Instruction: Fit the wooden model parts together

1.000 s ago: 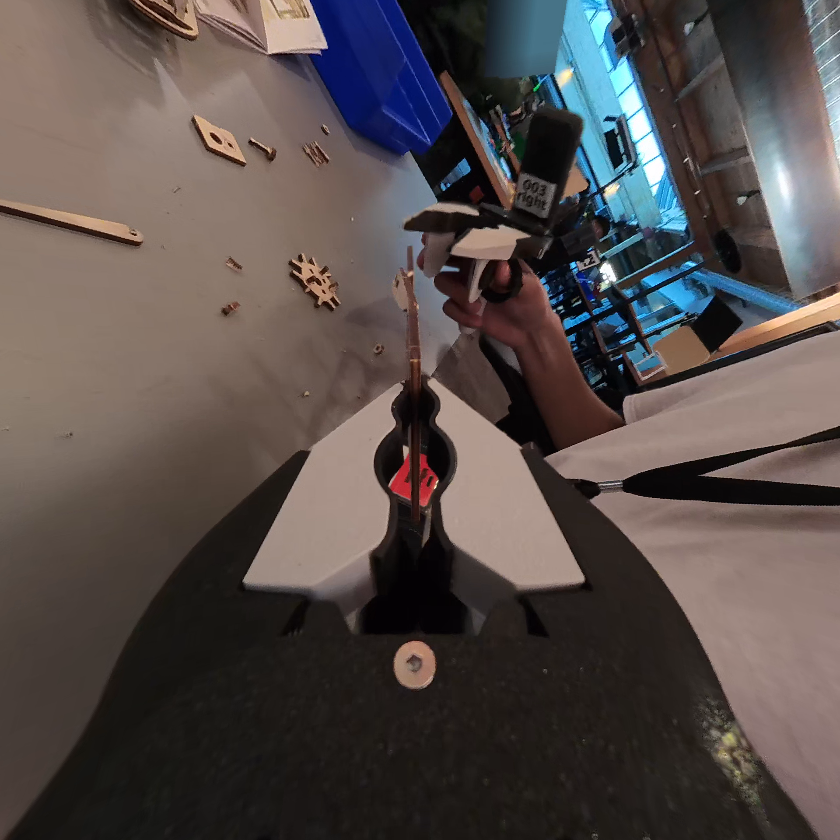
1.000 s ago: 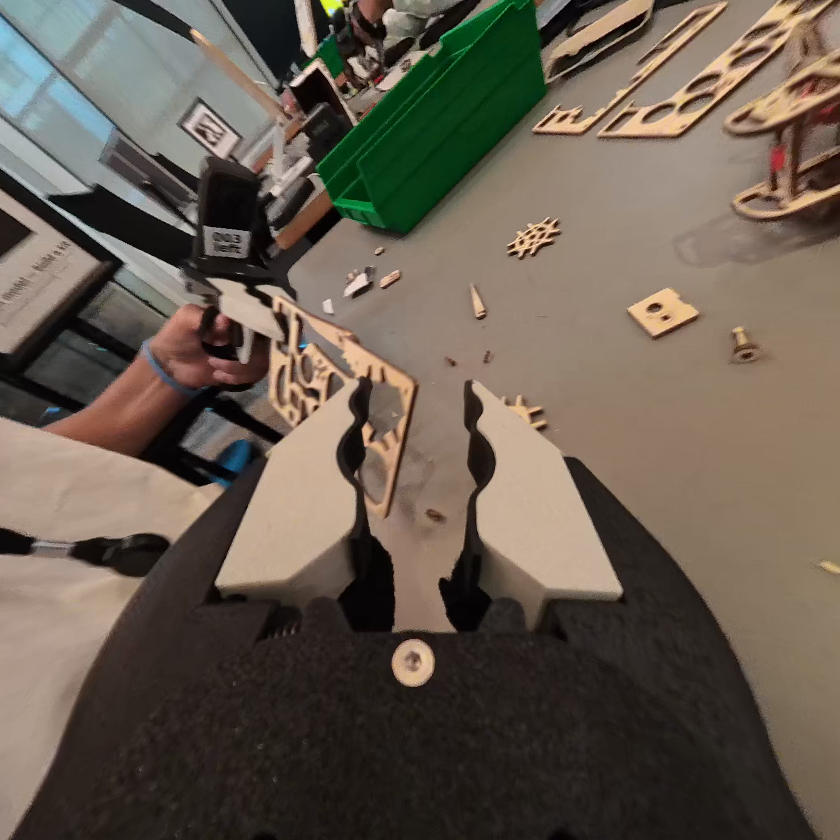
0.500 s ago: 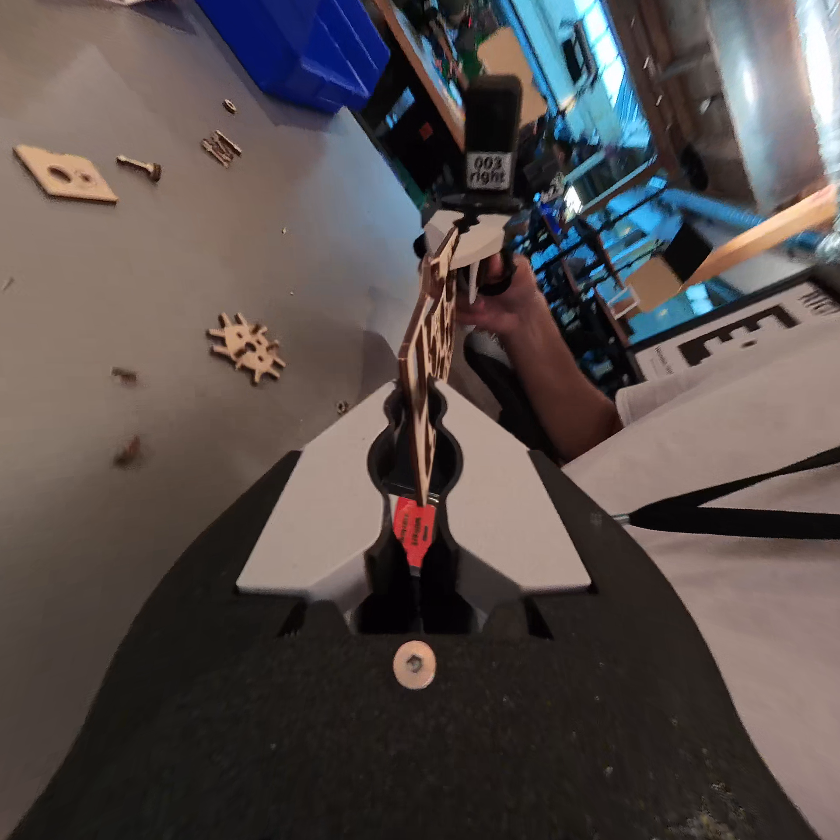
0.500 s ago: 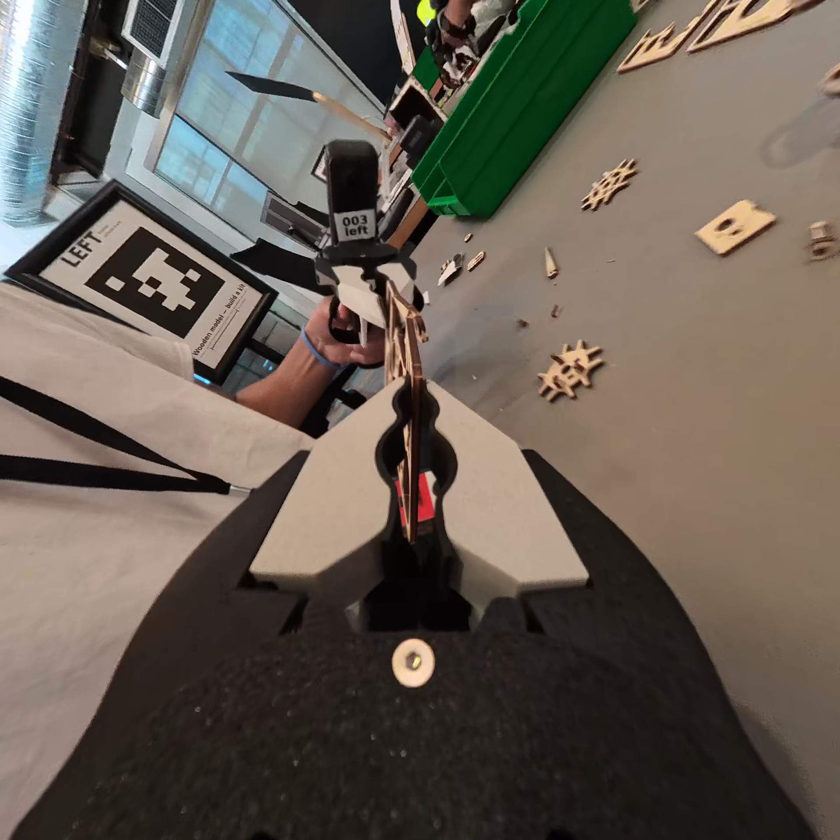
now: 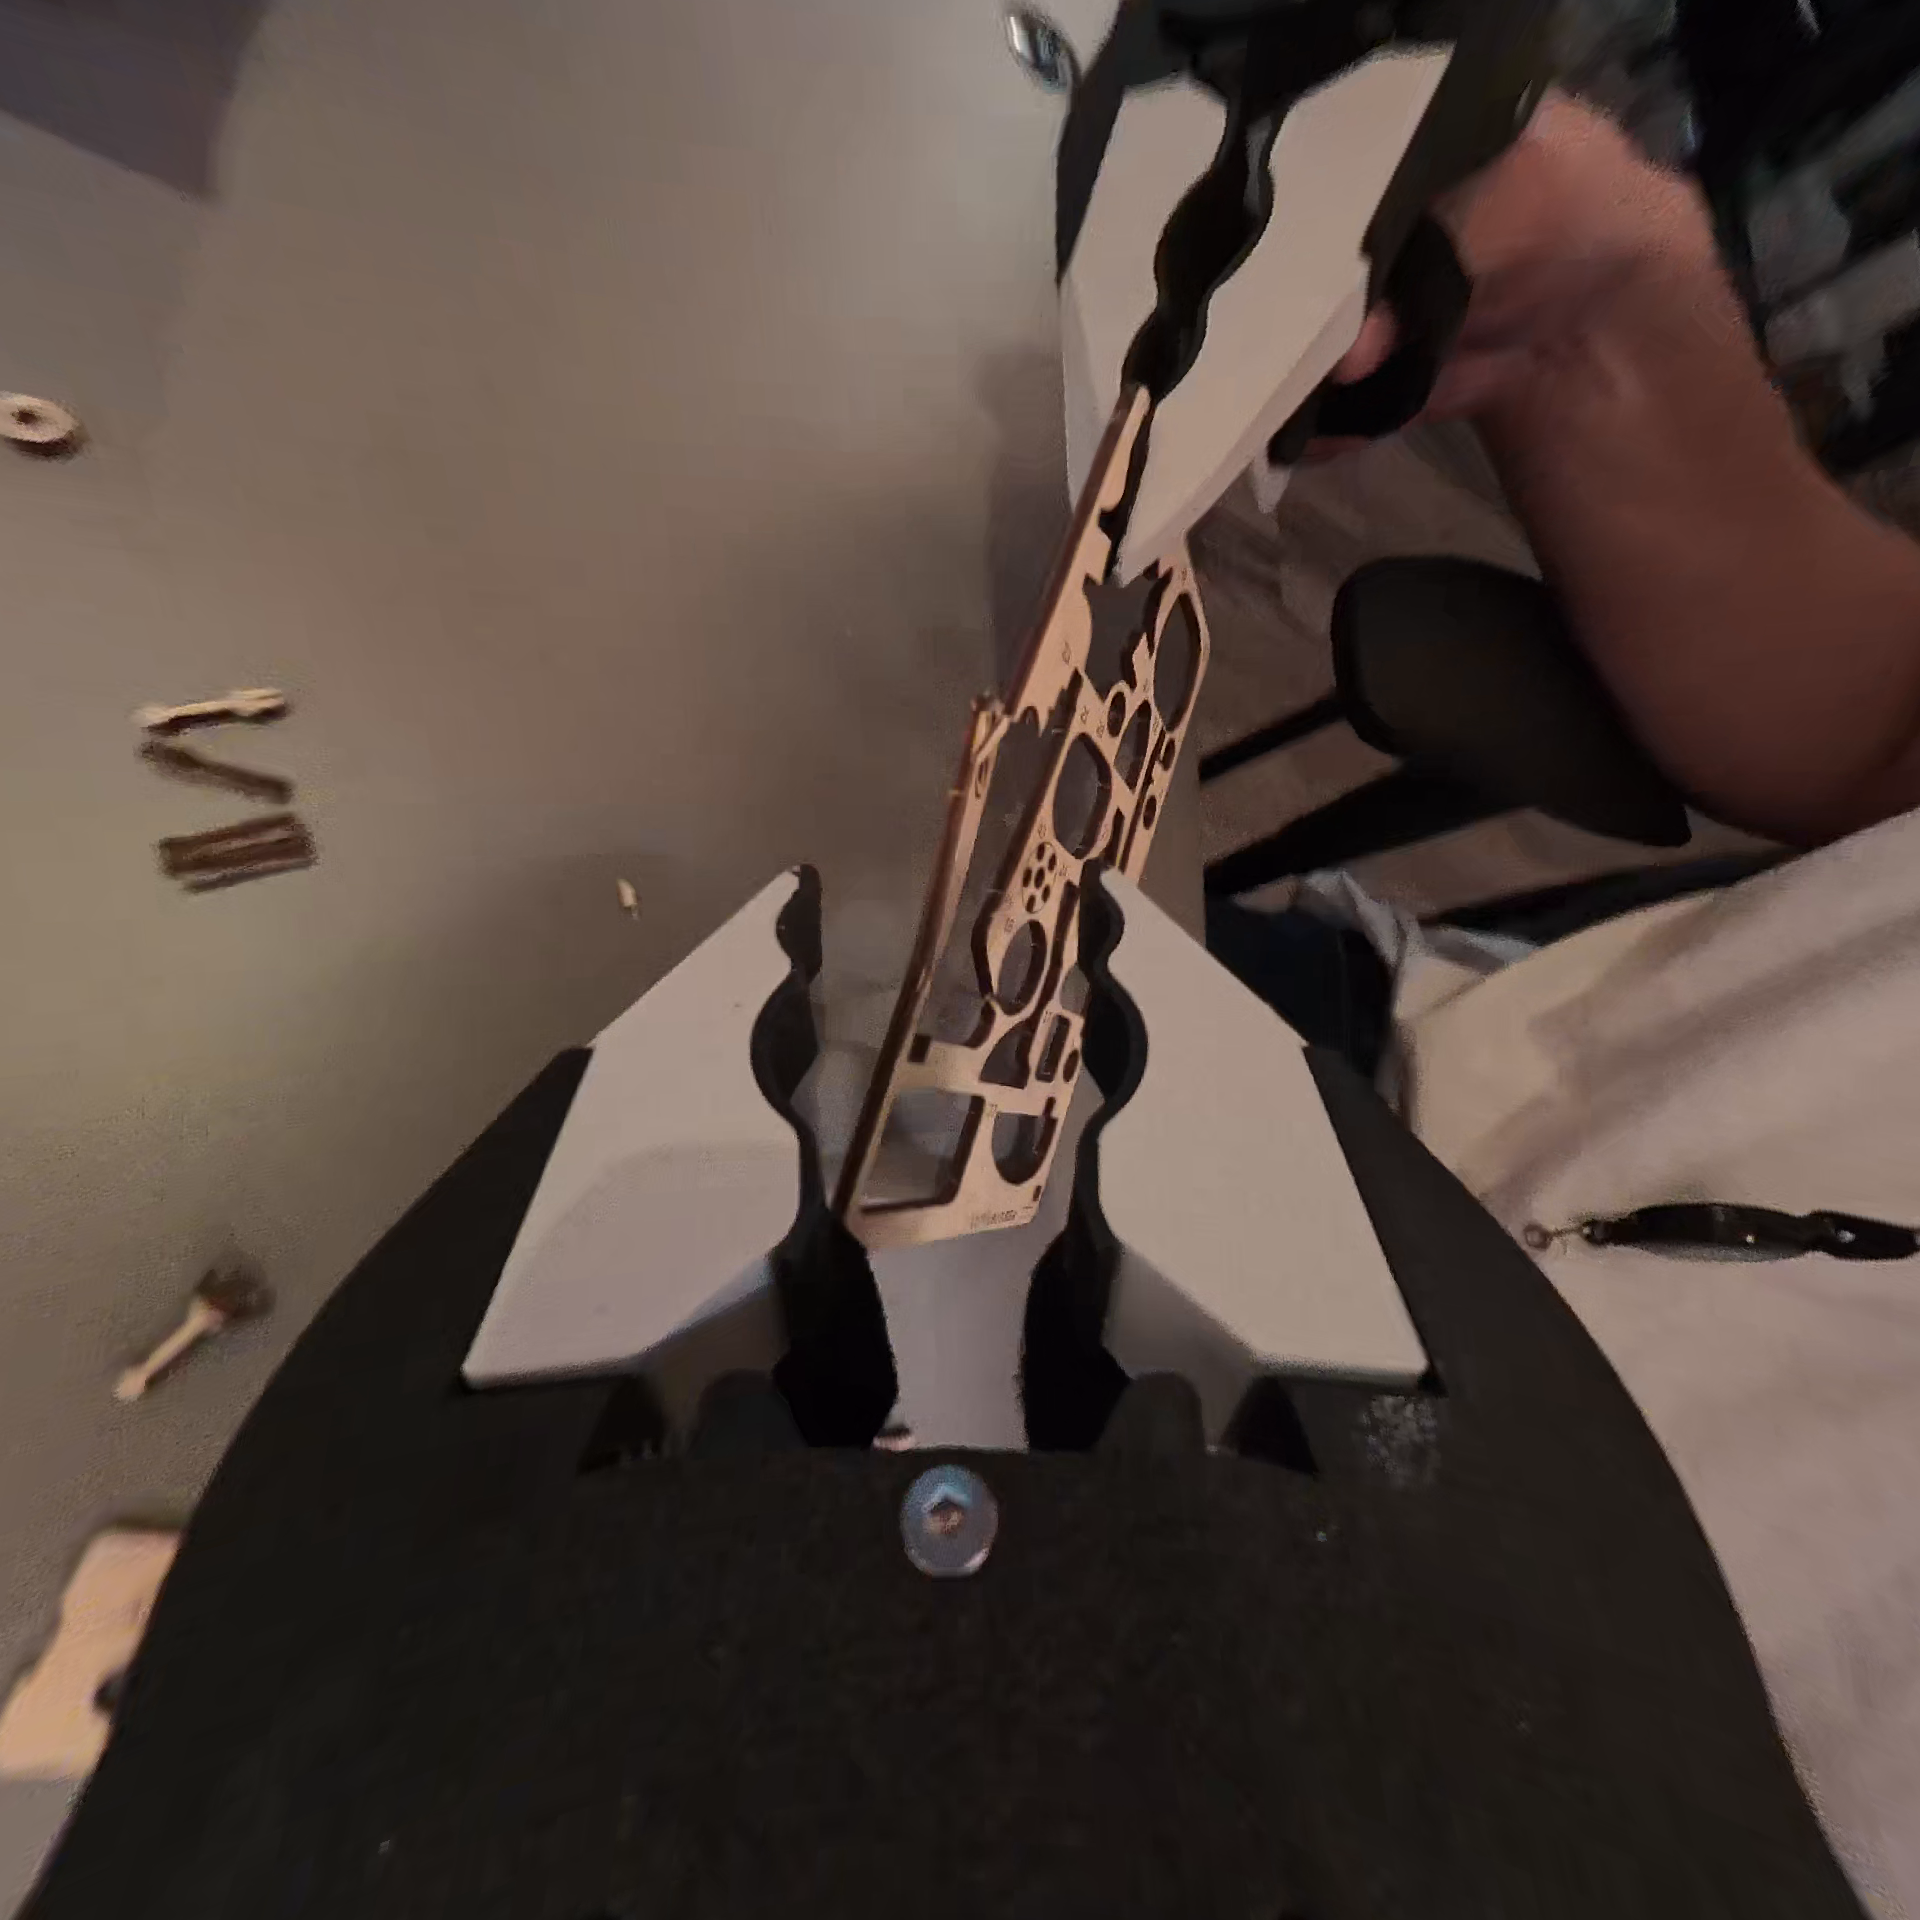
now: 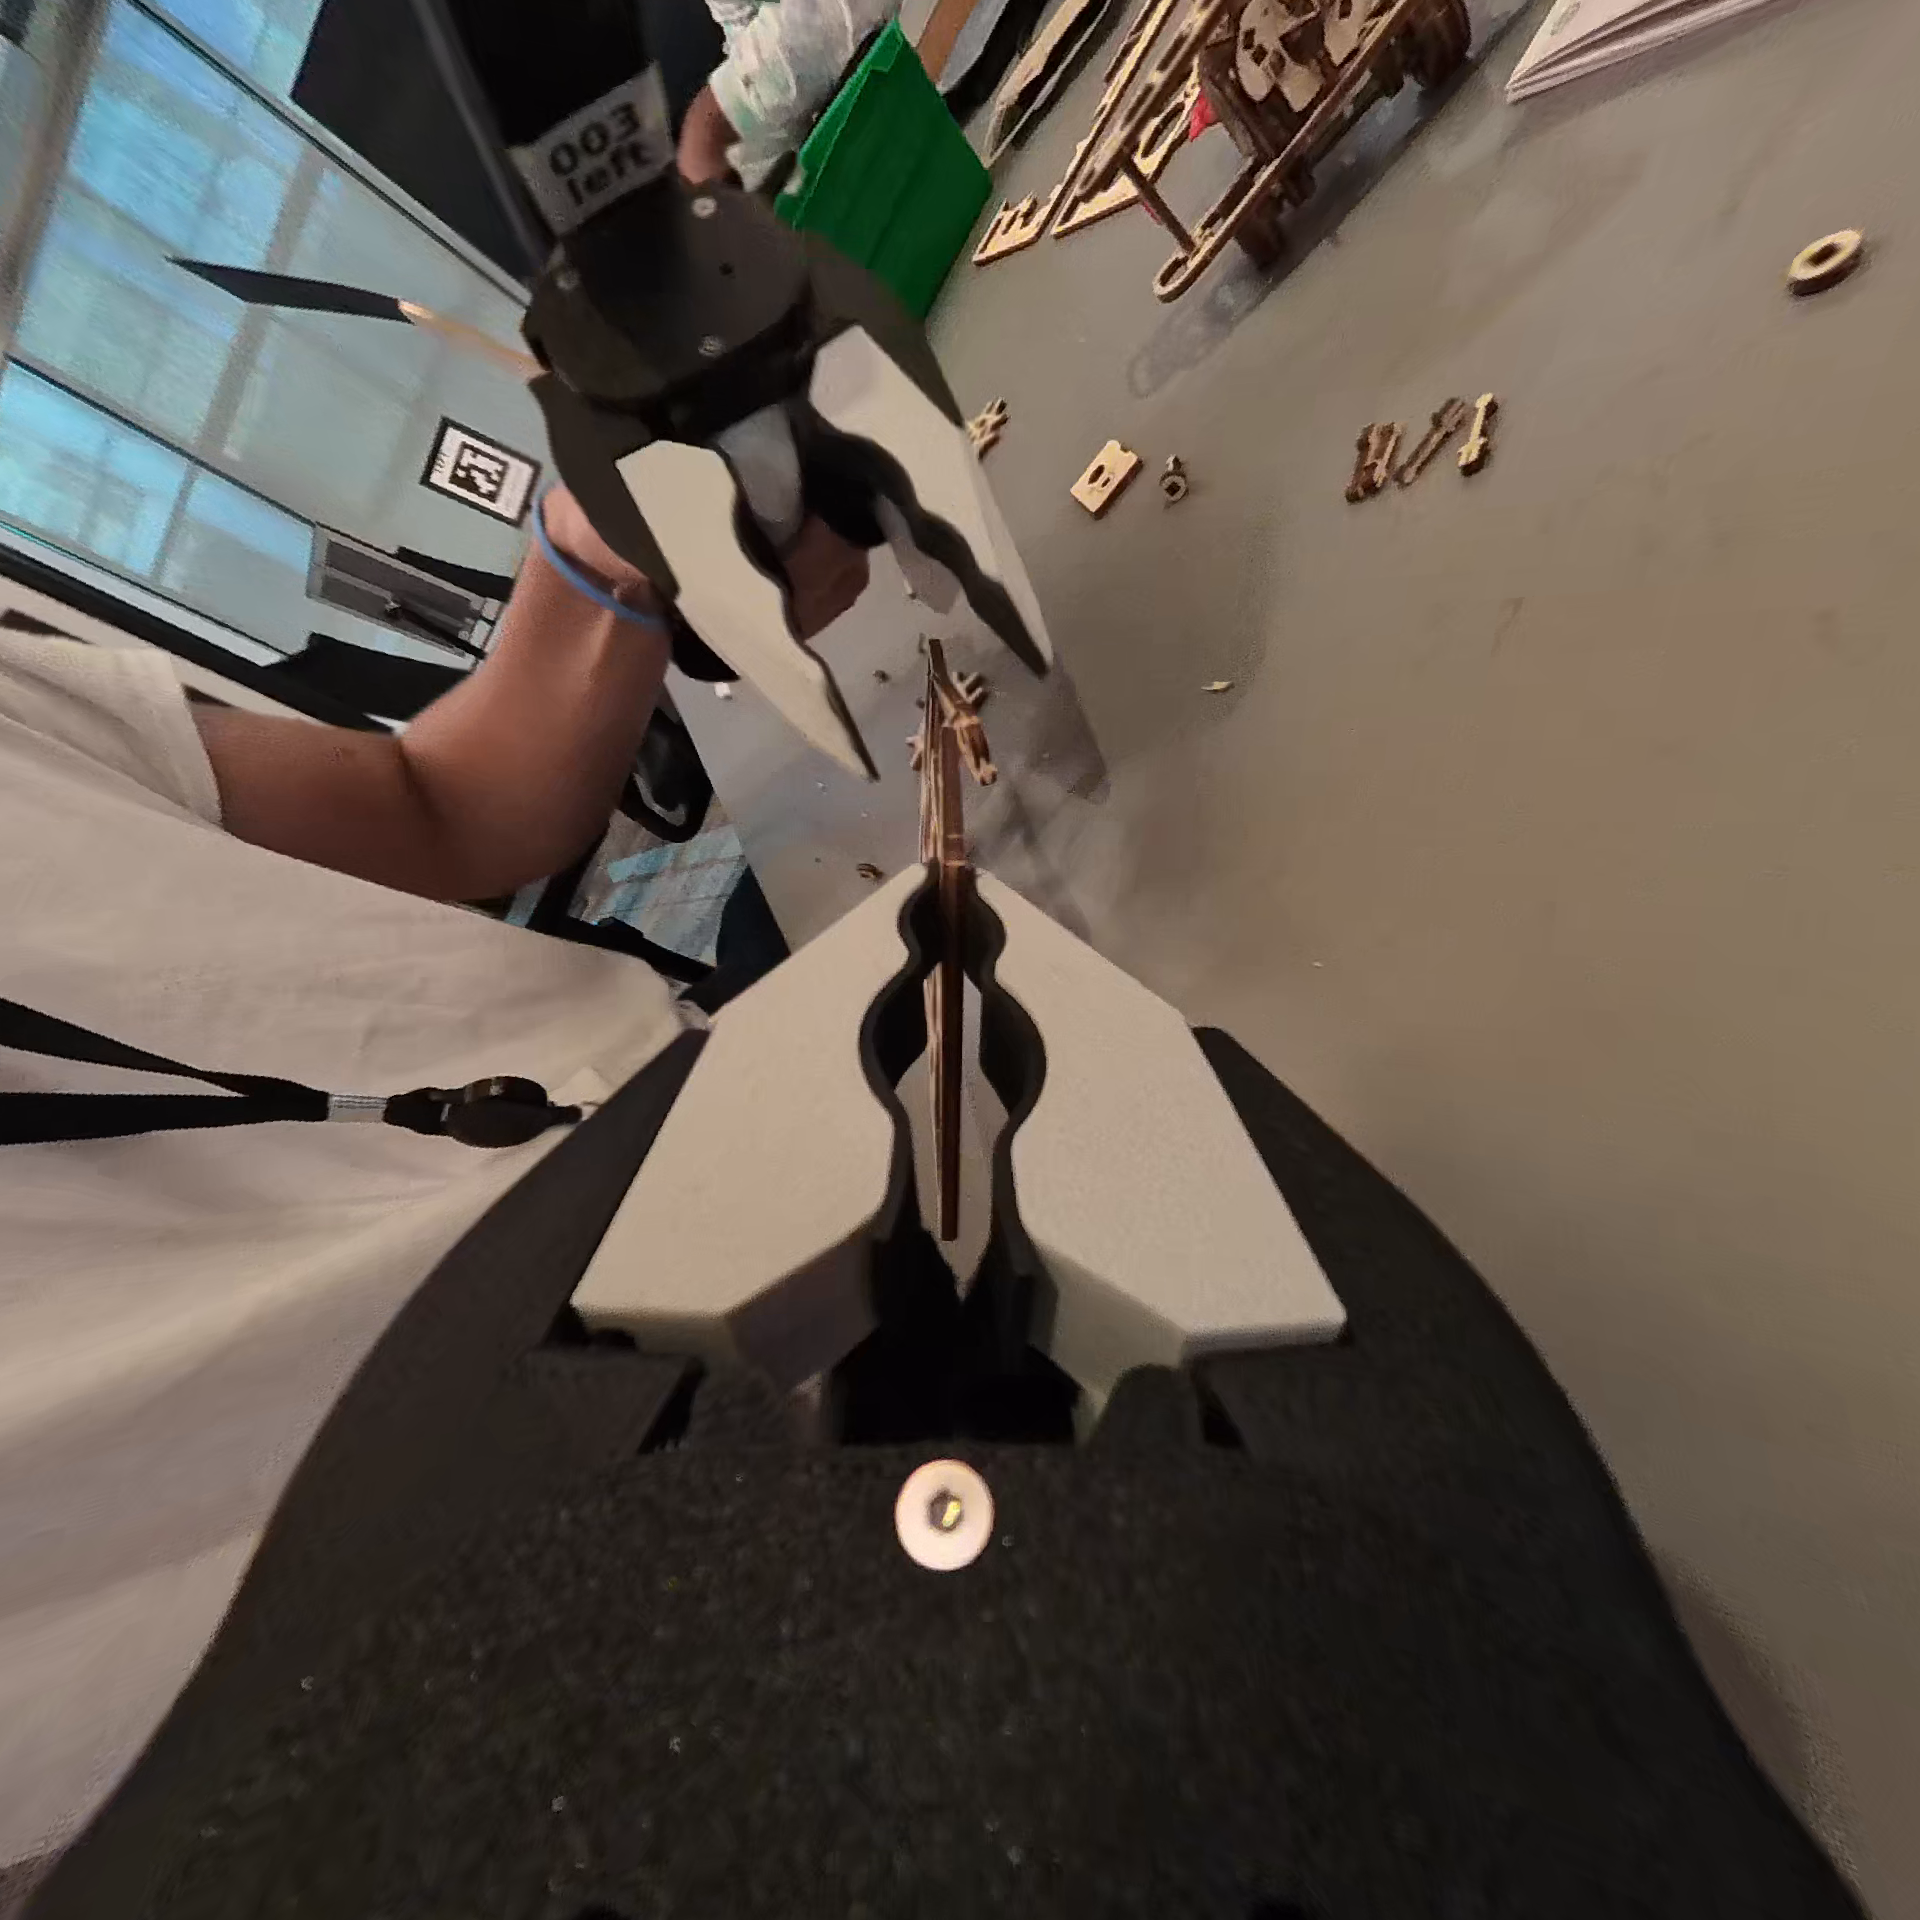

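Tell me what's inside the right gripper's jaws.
The right gripper is shut on the edge of a thin wooden sheet full of cut-outs. Its far end sticks out between the open left gripper's fingers, apparently untouched. The pinched strip is hidden by the fingers.

My right gripper (image 6: pixel 943 883) covers the rear of the wooden sheet (image 6: pixel 943 821); in that view I see the sheet edge-on only, cut-outs unreadable. In the left wrist view the sheet's (image 5: pixel 1049 935) top end sits behind the right gripper's fingertip (image 5: pixel 1195 457), and the far gripper body runs off the top edge. Small parts at left (image 5: pixel 234 852) are motion-blurred; kind not determinable. A pale piece (image 5: pixel 83 1621) is cut by the left edge and my left gripper's black body. The wooden model (image 6: pixel 1278 114) is cropped by the upper edge.
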### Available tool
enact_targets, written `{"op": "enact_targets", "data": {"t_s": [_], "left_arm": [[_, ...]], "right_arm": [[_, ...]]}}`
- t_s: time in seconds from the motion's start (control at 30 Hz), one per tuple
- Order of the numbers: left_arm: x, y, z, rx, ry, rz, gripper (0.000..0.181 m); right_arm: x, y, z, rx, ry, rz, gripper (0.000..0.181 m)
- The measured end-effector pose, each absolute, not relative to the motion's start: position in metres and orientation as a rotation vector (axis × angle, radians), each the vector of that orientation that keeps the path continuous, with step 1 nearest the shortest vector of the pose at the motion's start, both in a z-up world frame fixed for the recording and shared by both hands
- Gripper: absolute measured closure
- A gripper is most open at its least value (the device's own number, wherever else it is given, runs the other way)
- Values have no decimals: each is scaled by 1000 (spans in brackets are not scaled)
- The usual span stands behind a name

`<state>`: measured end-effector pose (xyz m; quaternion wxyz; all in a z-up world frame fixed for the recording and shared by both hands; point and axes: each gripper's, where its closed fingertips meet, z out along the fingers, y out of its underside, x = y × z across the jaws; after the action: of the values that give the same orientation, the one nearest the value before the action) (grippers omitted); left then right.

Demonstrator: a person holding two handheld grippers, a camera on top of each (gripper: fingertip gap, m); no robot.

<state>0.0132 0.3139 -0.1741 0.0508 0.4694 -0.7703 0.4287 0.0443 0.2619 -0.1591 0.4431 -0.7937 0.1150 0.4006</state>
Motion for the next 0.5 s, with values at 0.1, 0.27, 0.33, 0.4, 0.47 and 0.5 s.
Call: {"op": "enact_targets", "data": {"t_s": [0.1,0.27,0.33,0.4,0.47,0.5], "left_arm": [[18,298,-193,1309,-2323,1168,153],[34,288,-179,1285,-2117,1325,175],[42,291,-173,1317,-2012,1401,178],[43,292,-171,1304,-1969,1426,179],[36,292,-177,1263,-2048,1368,181],[36,293,-180,1263,-2112,1351,181]], "right_arm": [[52,258,-165,-1999,277,940,181],[67,247,-176,-2031,290,891,180],[66,246,-175,-2027,291,918,181],[59,244,-176,-2040,261,945,181],[56,245,-180,-2068,237,930,181],[58,246,-182,-2078,250,915,181]]}}
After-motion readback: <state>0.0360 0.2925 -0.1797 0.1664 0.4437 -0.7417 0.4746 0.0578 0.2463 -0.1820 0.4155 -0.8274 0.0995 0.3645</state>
